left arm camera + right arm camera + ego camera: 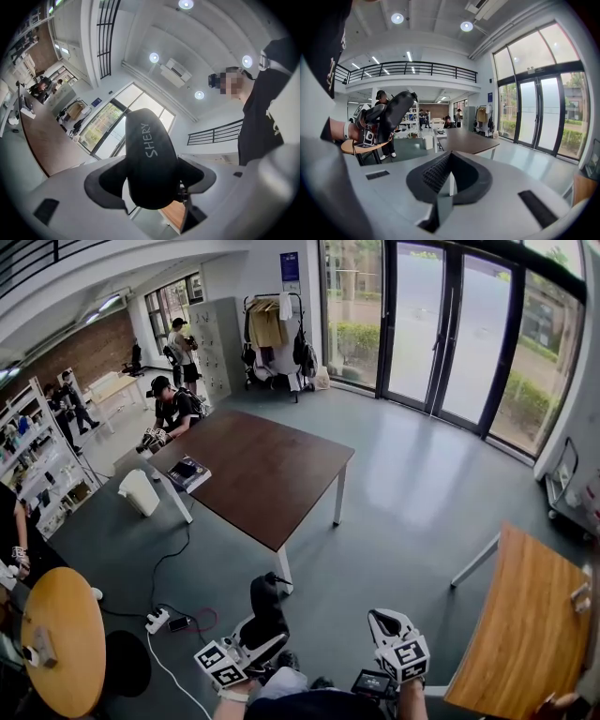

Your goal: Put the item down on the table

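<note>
A black oblong item (265,600) with white letters stands upright between the jaws of my left gripper (260,626), low in the head view and above the floor. In the left gripper view the item (149,159) fills the middle, the left gripper (151,182) is shut on it, and both point up toward the ceiling. My right gripper (383,622) hangs a little to the right, apart from the item. In its own view the right gripper (449,174) has its pads pressed together with nothing between them, and the left gripper with the item (396,114) shows to its left.
A dark brown table (281,493) stands ahead with a book (187,472) at its left end. A light wooden table (525,624) is at right, a round wooden table (61,638) at left. A power strip (157,620) with cables lies on the floor. Several people stand at the back left.
</note>
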`<state>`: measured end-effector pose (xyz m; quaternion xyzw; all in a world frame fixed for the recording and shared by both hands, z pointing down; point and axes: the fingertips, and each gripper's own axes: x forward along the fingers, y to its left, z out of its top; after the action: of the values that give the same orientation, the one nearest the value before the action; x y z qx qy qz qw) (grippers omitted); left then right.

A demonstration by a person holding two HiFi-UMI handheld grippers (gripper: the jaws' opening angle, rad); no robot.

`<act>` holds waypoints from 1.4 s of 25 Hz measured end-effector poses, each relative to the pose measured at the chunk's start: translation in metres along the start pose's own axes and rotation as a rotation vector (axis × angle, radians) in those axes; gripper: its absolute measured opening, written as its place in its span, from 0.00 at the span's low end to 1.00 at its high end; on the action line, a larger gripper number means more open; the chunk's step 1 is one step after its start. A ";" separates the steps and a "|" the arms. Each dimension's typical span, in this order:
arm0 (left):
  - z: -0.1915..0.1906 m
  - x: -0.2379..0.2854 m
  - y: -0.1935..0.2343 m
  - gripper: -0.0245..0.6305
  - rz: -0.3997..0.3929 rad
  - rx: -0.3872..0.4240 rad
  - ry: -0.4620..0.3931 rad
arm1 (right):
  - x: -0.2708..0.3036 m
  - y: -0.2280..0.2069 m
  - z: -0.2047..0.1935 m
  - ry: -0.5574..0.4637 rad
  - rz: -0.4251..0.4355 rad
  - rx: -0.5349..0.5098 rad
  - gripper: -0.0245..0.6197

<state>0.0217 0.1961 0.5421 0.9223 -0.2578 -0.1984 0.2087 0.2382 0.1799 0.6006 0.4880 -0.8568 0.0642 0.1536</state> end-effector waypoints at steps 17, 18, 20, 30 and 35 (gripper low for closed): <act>0.067 0.009 0.089 0.56 -0.051 -0.024 -0.062 | 0.098 0.004 0.054 -0.010 -0.012 -0.042 0.02; 0.072 0.008 0.096 0.56 -0.052 -0.023 -0.065 | 0.105 0.005 0.058 -0.012 -0.012 -0.046 0.02; 0.082 0.006 0.109 0.56 -0.055 -0.018 -0.071 | 0.119 0.008 0.066 -0.013 -0.011 -0.051 0.02; 0.113 -0.023 0.164 0.56 -0.032 -0.030 -0.103 | 0.187 0.041 0.080 0.000 0.033 -0.069 0.02; 0.118 -0.026 0.181 0.56 -0.023 -0.037 -0.105 | 0.203 0.045 0.080 0.014 0.038 -0.067 0.02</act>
<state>-0.1258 0.0362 0.5382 0.9094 -0.2543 -0.2538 0.2095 0.0864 0.0164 0.5933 0.4658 -0.8664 0.0417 0.1749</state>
